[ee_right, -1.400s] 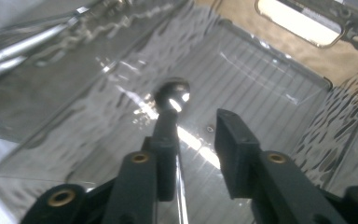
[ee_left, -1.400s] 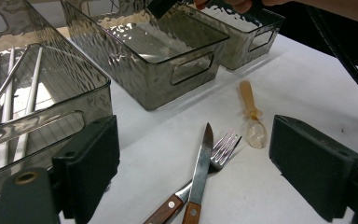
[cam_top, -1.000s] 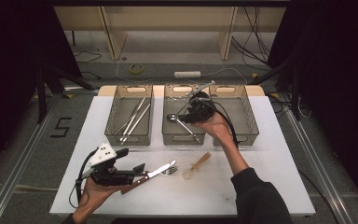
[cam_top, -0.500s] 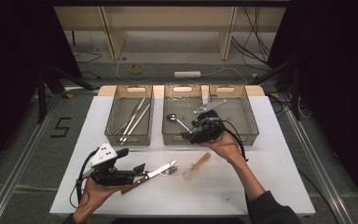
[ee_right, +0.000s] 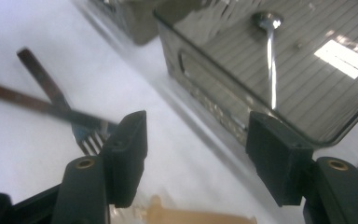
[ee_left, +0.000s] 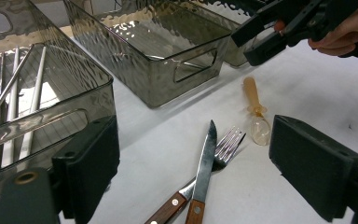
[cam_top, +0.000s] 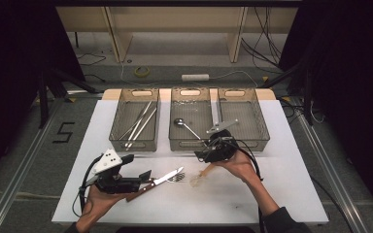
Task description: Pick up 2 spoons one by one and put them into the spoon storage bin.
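Left bin (cam_top: 137, 127): stood at the 10 o'clock part of the white bench (cam_top: 281, 194), with long metal utensils (cam_top: 140, 124) lying inside on a slant.

Left hand-held gripper (cam_top: 145, 175): sat low at 7 o'clock on the bench, pointing toward 3 o'clock. In the left gripper view its jaws stood wide apart with nothing between the pads; the knife and fork lay on the bench ahead of them, untouched.

Knife (ee_left: 204, 163): wood-handled, lay crossed against the fork, blade tip toward 12 o'clock in the left gripper view.

Fork (ee_left: 223, 149): wood-handled as well, tines just beside the small spoon's bowl.

Middle bin (cam_top: 190, 121): at 12 o'clock, holding a metal spoon (cam_top: 185, 125) with its bowl toward the far wall.

Small spoon (ee_left: 256, 112): the piece being reached for; pale amber handle, clear bowl, it lay flat on the bench near the centre, in front of the middle bin, handle toward 1 o'clock in the high view.

Right hand-held gripper (cam_top: 200, 156): hung directly above the small spoon's handle end, tilted down toward 7 o'clock. Its jaws had just been closing a little but stood well open, pads clear of the spoon, whose handle showed at the bottom edge of the right gripper view (ee_right: 200, 215).

Right bin (cam_top: 240, 119): at 1 o'clock, just beyond the right hand (cam_top: 240, 165).
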